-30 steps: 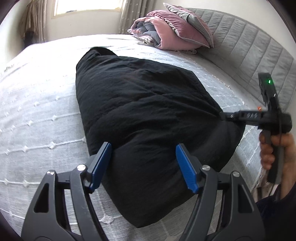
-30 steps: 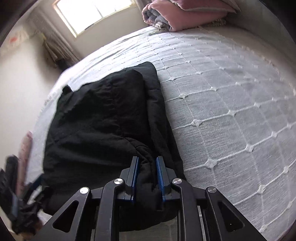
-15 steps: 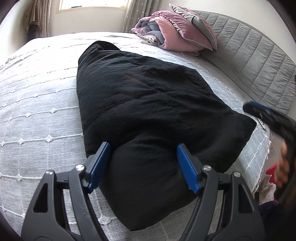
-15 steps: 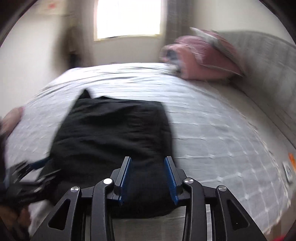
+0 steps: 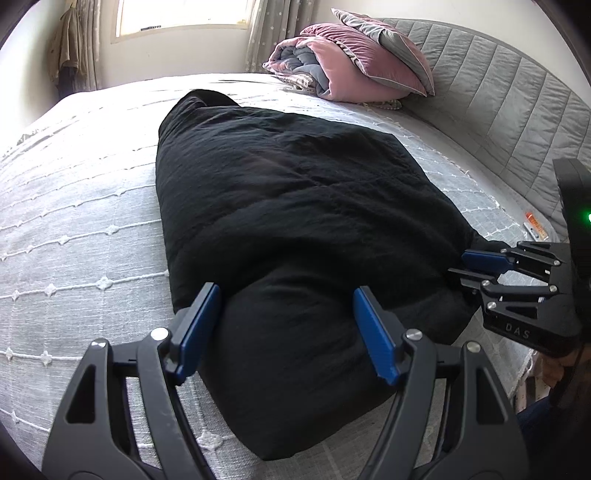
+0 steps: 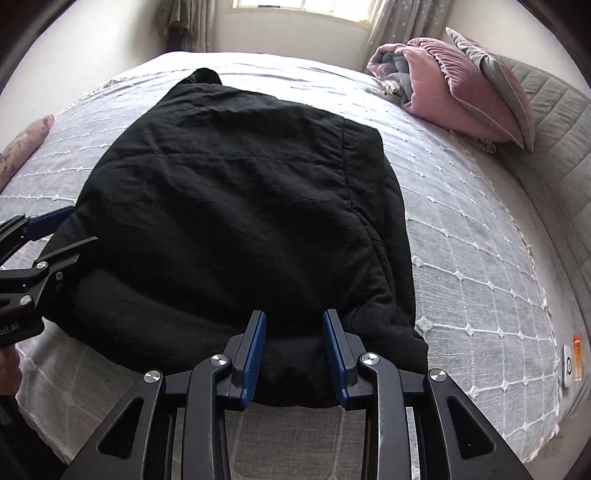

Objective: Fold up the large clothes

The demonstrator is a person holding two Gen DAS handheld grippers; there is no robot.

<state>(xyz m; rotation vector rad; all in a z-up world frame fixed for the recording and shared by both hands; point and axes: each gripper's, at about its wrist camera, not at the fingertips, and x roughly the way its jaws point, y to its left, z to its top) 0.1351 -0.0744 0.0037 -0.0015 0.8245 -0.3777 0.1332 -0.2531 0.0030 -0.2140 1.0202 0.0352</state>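
Observation:
A thick black padded garment (image 5: 295,221) lies folded in a long bundle on the grey bedspread (image 5: 74,229); it also shows in the right wrist view (image 6: 240,206). My left gripper (image 5: 284,317) is open, its blue pads astride the near end of the bundle. My right gripper (image 6: 293,332) is partly open, its pads around the near hem without pinching it. The right gripper also shows in the left wrist view (image 5: 480,266) at the bundle's right corner. The left gripper shows in the right wrist view (image 6: 48,236) at the left corner.
A rolled pink and grey quilt (image 5: 325,70) with pillows (image 5: 384,40) lies at the head of the bed by the grey padded headboard (image 5: 517,110). Small items (image 6: 572,354) lie at the bed's right edge. A window (image 5: 177,14) is behind.
My right gripper let go of the garment's hem and opened, then swung round to face along the bundle. The left gripper stayed open at the near end.

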